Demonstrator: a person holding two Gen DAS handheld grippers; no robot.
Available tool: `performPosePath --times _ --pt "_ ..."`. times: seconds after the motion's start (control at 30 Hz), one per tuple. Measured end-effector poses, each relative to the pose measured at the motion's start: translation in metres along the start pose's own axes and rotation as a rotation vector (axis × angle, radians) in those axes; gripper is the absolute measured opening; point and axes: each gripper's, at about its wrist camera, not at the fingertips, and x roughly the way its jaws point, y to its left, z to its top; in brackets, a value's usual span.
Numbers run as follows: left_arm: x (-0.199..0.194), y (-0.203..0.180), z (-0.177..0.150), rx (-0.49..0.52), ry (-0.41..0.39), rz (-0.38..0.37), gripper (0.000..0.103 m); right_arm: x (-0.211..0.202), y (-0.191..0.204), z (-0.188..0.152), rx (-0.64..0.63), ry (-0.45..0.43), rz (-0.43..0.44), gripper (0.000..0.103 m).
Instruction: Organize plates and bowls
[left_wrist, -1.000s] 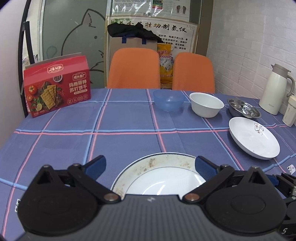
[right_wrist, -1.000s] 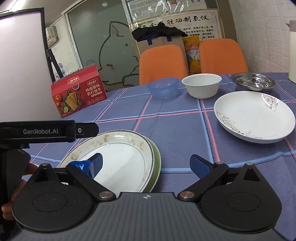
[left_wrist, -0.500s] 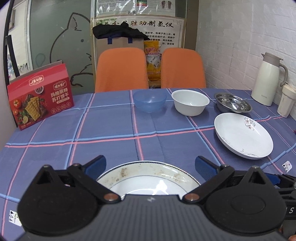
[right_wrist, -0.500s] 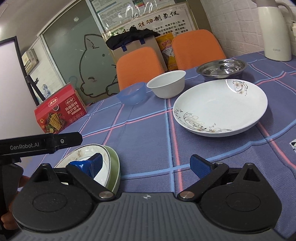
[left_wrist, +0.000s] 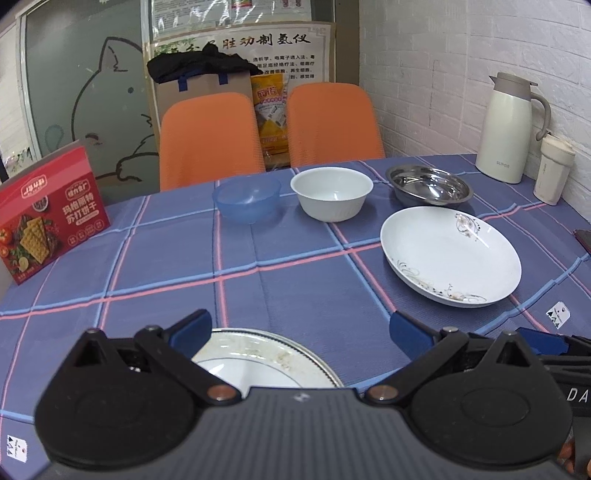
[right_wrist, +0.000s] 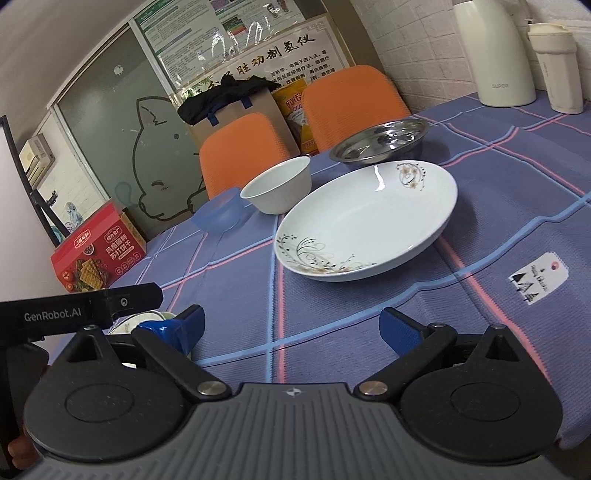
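While both jaws gape wide, nothing held: left gripper (left_wrist: 299, 326) over speckled plate (left_wrist: 266, 360) at near edge, right gripper (right_wrist: 291, 326) facing floral plate (right_wrist: 365, 225) mid-table. Likely step: fetching floral plate. Next calls for rim pinch, stacking onto speckled plate.

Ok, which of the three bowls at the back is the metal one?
The steel bowl, at the right end of the row nearest the white jug. The white bowl sits in the middle, the blue bowl on the left.

White brick wall (left_wrist: 443, 74) behind two orange chairs (left_wrist: 210, 140).
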Motion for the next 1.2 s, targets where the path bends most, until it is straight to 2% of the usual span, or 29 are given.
performPosePath --times 0.33,0.53,1.0,1.13,1.2 --pt "0.028 -0.035 0.010 -0.007 0.058 -0.077 0.102 -0.025 -0.035 0.018 -0.007 -0.062 -0.108 0.089" --pt "0.045 -0.041 0.020 -0.019 0.090 -0.087 0.102 -0.021 -0.044 0.040 -0.062 -0.065 -0.162 0.089" --pt "0.074 -0.034 0.044 -0.023 0.118 -0.051 0.102 0.023 -0.053 0.077 -0.137 -0.028 -0.179 0.089" --pt "0.082 -0.034 0.052 -0.011 0.130 -0.061 0.102 0.042 -0.056 0.082 -0.157 0.012 -0.192 0.089" --pt "0.089 -0.034 0.061 -0.016 0.145 -0.097 0.102 0.050 -0.058 0.083 -0.164 0.028 -0.198 0.089"
